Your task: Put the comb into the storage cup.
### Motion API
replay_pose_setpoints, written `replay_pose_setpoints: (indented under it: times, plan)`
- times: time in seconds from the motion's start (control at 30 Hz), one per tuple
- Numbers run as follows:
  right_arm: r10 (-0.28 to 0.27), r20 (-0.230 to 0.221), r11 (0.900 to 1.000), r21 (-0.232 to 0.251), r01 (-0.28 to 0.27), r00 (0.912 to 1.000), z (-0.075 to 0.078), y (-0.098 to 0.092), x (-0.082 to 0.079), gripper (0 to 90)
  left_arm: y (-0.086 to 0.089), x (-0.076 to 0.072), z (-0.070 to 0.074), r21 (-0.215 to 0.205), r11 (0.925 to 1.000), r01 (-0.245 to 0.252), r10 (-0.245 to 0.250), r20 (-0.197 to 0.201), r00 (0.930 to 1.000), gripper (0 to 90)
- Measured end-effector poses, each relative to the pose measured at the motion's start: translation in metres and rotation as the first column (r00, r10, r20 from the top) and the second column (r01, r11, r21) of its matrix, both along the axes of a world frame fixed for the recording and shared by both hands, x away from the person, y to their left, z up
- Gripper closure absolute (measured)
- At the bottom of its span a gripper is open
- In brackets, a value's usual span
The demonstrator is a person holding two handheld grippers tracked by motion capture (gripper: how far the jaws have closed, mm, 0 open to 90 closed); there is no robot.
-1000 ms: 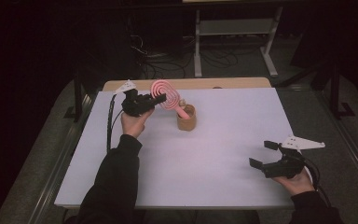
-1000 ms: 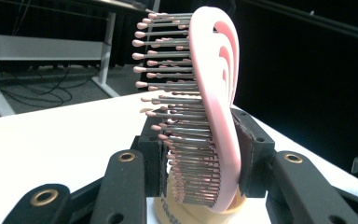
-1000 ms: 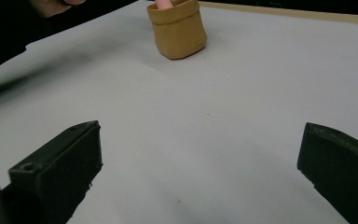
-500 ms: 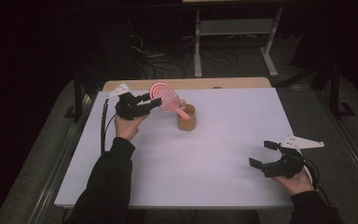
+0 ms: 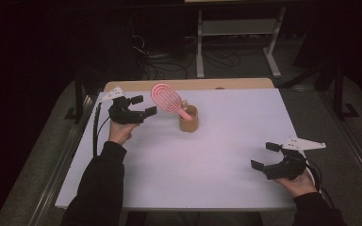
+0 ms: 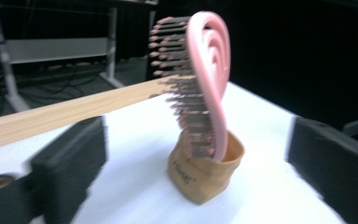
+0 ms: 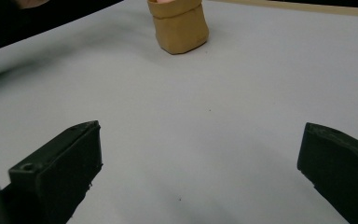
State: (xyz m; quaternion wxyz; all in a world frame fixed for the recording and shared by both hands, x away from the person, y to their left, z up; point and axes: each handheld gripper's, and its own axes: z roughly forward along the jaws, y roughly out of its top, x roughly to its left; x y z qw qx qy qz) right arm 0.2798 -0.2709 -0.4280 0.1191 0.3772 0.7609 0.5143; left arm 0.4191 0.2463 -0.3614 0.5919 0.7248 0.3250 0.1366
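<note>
Pink hairbrush: standing handle-down in tan cup. My left gripper: just beside cup, jaws just opened, nothing between. My right gripper: well apart from cup, spread, empty.

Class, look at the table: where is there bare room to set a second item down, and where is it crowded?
Free: the white table top between the brown cup and the right tongs, plus the far right corner. Crowded: the far left, where the pink hairbrush leans from the cup beside the open left tongs.
</note>
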Motion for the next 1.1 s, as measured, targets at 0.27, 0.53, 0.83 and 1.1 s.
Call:
replay_pose_setpoints:
  times: [0.27,0.53,0.83,1.1]
  plan:
    - [0.000,0.000,1.000,-0.003,0.000,1.0000,0.000,0.000,0.000,0.0,0.015,-0.006,0.001,0.018,0.9988,-0.045,0.045,0.026,0.9987,0.0]
    - [-0.002,-0.001,1.000,-0.003,0.002,1.0000,0.000,0.000,0.000,0.0,0.028,-0.012,0.000,0.006,0.9982,-0.059,0.059,0.036,0.9976,0.0]
    - [-0.004,-0.002,1.000,-0.004,0.004,1.0000,0.000,0.000,0.000,0.0,0.040,-0.021,-0.003,0.016,0.9968,-0.079,0.078,0.035,0.9963,0.0]
    - [-0.002,-0.001,1.000,-0.008,0.002,1.0000,0.000,0.000,0.000,0.0,0.047,-0.031,-0.009,0.036,0.9967,-0.073,0.072,0.022,0.9972,0.0]
